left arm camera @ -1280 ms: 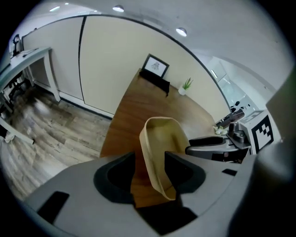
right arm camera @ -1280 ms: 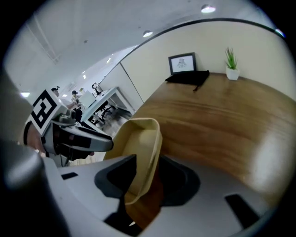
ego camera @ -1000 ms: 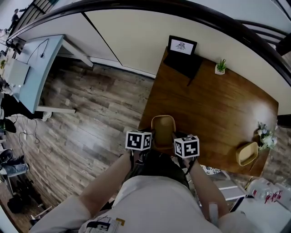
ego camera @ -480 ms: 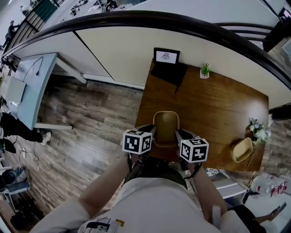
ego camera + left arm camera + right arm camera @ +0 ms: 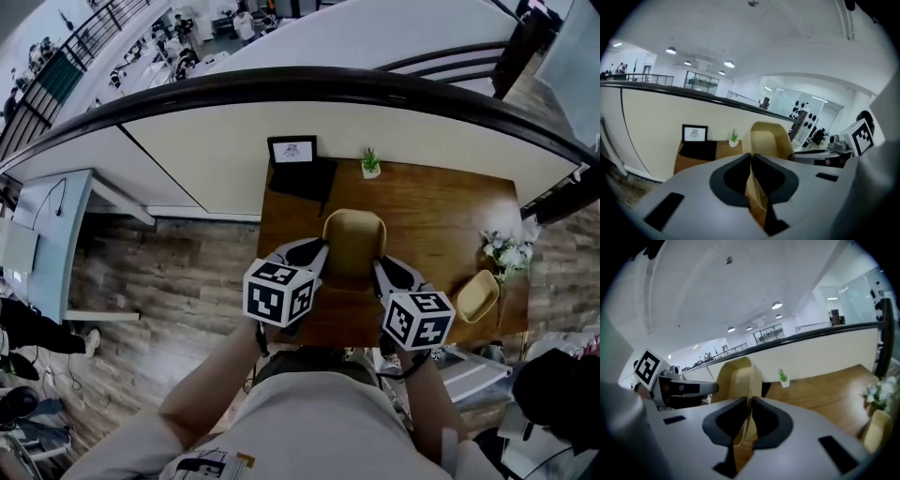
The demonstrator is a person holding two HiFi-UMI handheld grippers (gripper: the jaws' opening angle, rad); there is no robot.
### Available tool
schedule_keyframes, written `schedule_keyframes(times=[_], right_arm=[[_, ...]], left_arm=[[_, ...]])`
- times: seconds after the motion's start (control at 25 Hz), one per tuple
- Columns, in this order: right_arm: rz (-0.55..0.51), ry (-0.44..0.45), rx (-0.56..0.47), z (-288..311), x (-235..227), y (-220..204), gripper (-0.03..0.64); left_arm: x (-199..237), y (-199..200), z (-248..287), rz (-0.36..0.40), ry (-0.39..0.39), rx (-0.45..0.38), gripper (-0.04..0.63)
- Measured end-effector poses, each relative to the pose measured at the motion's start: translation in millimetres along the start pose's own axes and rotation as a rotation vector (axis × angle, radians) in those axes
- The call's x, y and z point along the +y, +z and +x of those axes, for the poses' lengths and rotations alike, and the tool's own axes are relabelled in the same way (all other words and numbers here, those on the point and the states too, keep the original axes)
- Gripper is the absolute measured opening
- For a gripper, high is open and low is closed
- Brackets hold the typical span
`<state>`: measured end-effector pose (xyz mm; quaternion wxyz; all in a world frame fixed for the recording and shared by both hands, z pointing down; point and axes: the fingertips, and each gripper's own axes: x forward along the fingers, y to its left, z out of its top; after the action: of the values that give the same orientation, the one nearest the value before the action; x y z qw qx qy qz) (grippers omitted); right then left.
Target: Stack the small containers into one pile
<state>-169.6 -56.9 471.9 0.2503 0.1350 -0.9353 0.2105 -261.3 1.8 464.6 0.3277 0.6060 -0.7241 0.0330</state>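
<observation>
A tan container (image 5: 354,239) hangs tilted above the wooden table (image 5: 441,211), held by both grippers. My left gripper (image 5: 322,247) grips its left wall, and its jaws are still closing on that thin wall (image 5: 752,157). My right gripper (image 5: 378,266) is shut on the right wall (image 5: 749,401). The container's tan bowl (image 5: 771,138) rises beyond the left jaws and shows again past the right jaws (image 5: 736,376). A second tan container (image 5: 478,295) lies at the table's right front, apart from both grippers; it also shows low right in the right gripper view (image 5: 874,430).
At the table's back edge stand a small framed picture (image 5: 292,150) over a dark laptop (image 5: 302,178) and a little potted plant (image 5: 371,165). White flowers (image 5: 506,251) sit at the right edge. A cream half-wall with a dark rail (image 5: 309,84) runs behind the table.
The held container has moved forward over the table and higher, with both grippers spread a little wider on it. My head view has tilted up.
</observation>
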Motion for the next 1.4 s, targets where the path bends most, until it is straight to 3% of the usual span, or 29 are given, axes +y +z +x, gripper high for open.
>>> schedule_keyframes(times=[0.36,0.72,1.08,1.4], right_arm=[[-0.01,-0.14,-0.216,-93.5,-31.7,64.8,0.038],[-0.027,-0.278,-0.389,-190.5,-43.9,95.0,0.038],[0.036,-0.354,-0.41,-242.1,-67.5,68.3,0.041],[0.092,-0.408,-0.417,-263.5,-95.7,57.7,0.04]], left_arm=[[-95.9,76.7,4.0,0.187,-0.164,-0.128,0.023],[-186.6,112.5,-7.3,0.29,-0.301,-0.226,0.023],[-250.8,100.1,-3.9,0.336,-0.41,-0.207,0.023],[-282.6,92.8,16.7,0.326,-0.469,-0.163,0.023]])
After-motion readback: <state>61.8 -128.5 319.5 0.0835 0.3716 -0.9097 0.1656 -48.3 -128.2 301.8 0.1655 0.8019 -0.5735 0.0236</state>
